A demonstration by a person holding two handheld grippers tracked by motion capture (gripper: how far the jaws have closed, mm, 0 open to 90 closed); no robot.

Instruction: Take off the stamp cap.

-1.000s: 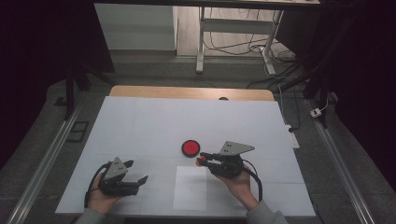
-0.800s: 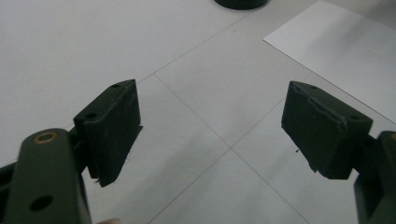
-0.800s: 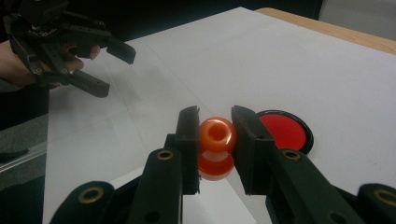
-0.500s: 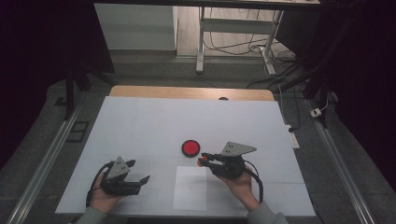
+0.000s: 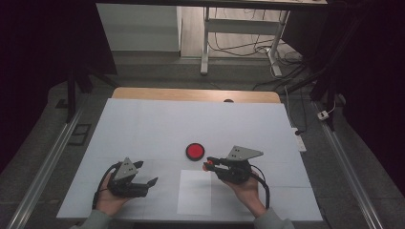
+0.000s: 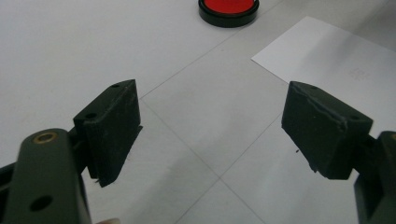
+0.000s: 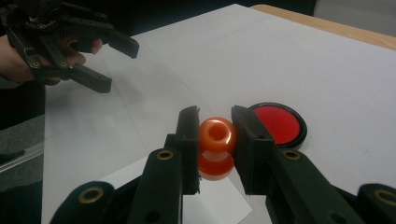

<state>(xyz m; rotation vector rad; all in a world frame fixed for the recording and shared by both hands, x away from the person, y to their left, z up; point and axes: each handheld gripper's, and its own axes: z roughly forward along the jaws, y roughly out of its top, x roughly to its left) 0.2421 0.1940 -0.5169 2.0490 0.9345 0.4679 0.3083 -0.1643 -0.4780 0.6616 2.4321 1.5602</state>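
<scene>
Right gripper (image 7: 215,140) pinching an orange spool (image 7: 216,135); left gripper (image 6: 210,135) spread, holding nothing.

Right jaws press both sides of the spool, hole facing the camera, held just above the near corner of a white sheet (image 5: 195,192) on the counter (image 5: 157,124). Red disc with black rim (image 5: 195,151) lies flat just beyond the spool, apart from it. Left gripper sits well to the left, low over the counter, jaws wide over bare surface.
</scene>
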